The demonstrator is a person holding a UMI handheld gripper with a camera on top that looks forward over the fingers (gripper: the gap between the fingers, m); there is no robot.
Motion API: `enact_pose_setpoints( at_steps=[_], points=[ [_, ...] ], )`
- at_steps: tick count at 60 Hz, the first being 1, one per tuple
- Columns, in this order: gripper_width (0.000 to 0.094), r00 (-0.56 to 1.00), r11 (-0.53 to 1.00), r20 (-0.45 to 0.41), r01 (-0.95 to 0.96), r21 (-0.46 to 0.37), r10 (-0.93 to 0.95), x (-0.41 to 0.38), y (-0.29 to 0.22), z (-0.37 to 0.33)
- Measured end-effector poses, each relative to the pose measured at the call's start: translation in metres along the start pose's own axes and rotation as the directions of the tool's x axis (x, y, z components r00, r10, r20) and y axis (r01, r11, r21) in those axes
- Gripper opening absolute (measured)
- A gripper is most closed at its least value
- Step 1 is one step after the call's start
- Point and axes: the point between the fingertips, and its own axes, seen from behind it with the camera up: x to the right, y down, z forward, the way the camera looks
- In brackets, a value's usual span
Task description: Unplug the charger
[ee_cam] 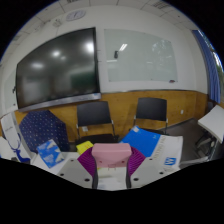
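Your gripper (111, 170) holds a pink block (111, 155) between its fingers, low in the frame. Two chairs (96, 115) stand beyond it

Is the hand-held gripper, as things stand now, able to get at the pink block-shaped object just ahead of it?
Probably yes. The pink block-shaped object already sits between the fingers of the gripper, and nothing shows in front of it to bar the way.
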Motion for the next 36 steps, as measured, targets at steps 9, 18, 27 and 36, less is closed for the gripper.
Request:
enact_pose_setpoints(
  at_steps=[9,18,27,36],
  points=[
    [0.0399,0.996,0.988,-0.044,0.074,-0.138,-0.081,0.075,0.048,0.013],
    [0.0514,0.994,0.954,-0.024,0.091,-0.285,-0.102,0.105,0.119,0.028],
    [0.066,0.992,0.918,-0.014,0.111,-0.381,-0.125,0.116,0.155,0.03],
    [0.0846,0.989,0.929,0.0,0.14,-0.341,-0.149,0.112,0.124,-0.005]
  ],
)
